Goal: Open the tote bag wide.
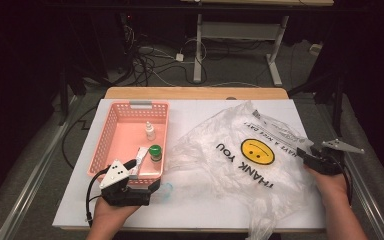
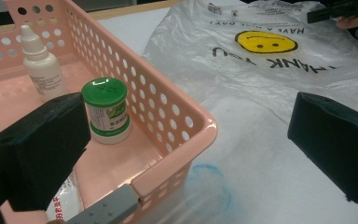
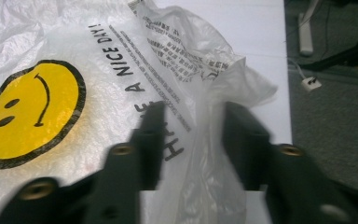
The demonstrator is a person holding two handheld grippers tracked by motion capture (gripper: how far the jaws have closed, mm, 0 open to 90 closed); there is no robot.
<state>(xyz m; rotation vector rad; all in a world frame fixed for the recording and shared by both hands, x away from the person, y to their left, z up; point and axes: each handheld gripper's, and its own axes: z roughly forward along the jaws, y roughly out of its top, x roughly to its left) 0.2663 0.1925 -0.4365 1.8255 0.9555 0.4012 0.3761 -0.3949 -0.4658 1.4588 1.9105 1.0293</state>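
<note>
Right gripper: fingers half spread, astride plastic bag edge fold, rising toward twelve o'clock, unpinched.

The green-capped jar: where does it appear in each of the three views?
High view: green-capped jar in the pink basket, near its front right corner.
Left gripper view: centre-left, inside the basket corner.
Right gripper view: not in it.
Shared landmark: the yellow smiley.

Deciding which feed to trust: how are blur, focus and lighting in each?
High view: dark surroundings, soft but usable, plastic bag evenly lit. Left gripper view: sharp on the green-capped jar, near pads soft. Right gripper view: right claw motion-blurred, bag print readable.
</note>
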